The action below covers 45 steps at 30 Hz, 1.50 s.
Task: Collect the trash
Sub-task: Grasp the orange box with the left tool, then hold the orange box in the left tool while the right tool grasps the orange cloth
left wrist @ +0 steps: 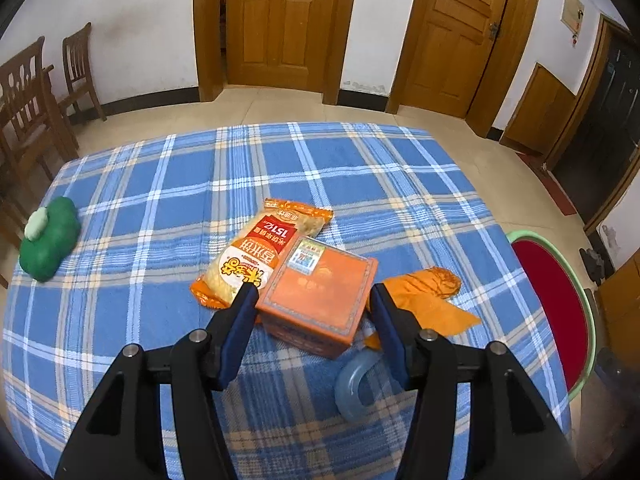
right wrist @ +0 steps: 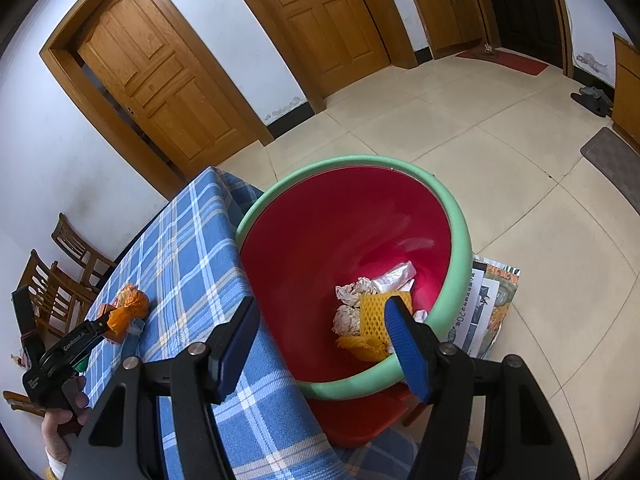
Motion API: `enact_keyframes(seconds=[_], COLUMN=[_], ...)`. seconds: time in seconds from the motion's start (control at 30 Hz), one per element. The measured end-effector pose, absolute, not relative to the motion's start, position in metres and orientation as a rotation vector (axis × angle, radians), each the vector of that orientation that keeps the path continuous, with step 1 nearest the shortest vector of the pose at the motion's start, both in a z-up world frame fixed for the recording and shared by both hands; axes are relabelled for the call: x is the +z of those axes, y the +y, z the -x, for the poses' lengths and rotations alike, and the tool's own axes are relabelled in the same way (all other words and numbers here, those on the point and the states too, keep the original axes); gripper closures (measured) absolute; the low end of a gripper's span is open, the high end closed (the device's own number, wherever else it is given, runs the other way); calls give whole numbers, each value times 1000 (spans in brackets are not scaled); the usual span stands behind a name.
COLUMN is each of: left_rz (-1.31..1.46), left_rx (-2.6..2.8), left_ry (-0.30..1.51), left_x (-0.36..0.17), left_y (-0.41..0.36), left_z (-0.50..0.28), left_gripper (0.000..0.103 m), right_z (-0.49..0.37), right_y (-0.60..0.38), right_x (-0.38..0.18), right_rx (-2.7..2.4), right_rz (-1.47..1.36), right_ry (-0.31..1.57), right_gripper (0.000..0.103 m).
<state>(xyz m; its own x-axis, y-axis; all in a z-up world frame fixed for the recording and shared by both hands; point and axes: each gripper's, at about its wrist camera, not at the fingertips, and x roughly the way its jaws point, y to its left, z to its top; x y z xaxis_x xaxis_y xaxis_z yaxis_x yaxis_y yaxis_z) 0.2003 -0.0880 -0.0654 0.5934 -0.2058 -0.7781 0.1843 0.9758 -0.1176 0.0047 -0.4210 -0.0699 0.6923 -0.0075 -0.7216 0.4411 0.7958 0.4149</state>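
Observation:
In the left wrist view my left gripper (left wrist: 314, 294) is open, its fingers on either side of an orange box (left wrist: 320, 298) on the blue plaid table (left wrist: 160, 184). A yellow-and-red snack bag (left wrist: 260, 252) lies partly under the box's left side. An orange wrapper (left wrist: 428, 292) lies to the right, and a blue plastic ring (left wrist: 354, 388) sits near the right finger. In the right wrist view my right gripper (right wrist: 322, 308) is open and empty above the red bin with a green rim (right wrist: 452, 208), which holds crumpled paper (right wrist: 352, 294) and yellow foam netting (right wrist: 374, 316).
A green plush object (left wrist: 50, 236) lies at the table's left edge. The bin also shows at the table's right side (left wrist: 576, 300). Wooden chairs (left wrist: 28, 112) stand far left. Printed paper (right wrist: 486, 308) lies on the floor beside the bin. My left gripper also shows in the right wrist view (right wrist: 68, 348).

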Motion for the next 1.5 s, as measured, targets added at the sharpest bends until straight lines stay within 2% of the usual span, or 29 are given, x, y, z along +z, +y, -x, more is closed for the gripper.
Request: enact_keyframes(seconds=[0.2, 0.8, 1.5], left_rz=[53, 160, 260], left_rx=[-251, -229, -105], left_ry=[886, 803, 830], left_x=[-65, -32, -48], left_y=[-84, -36, 33], left_z=[-199, -159, -153], left_gripper=[48, 49, 49], right_z=[-6, -36, -122], right_y=[-418, -368, -268], right_x=[-69, -37, -38], right_rx=[-263, -128, 66], right_rz=[-607, -521, -374], right_ry=[773, 746, 842], right_gripper=[35, 35, 35])
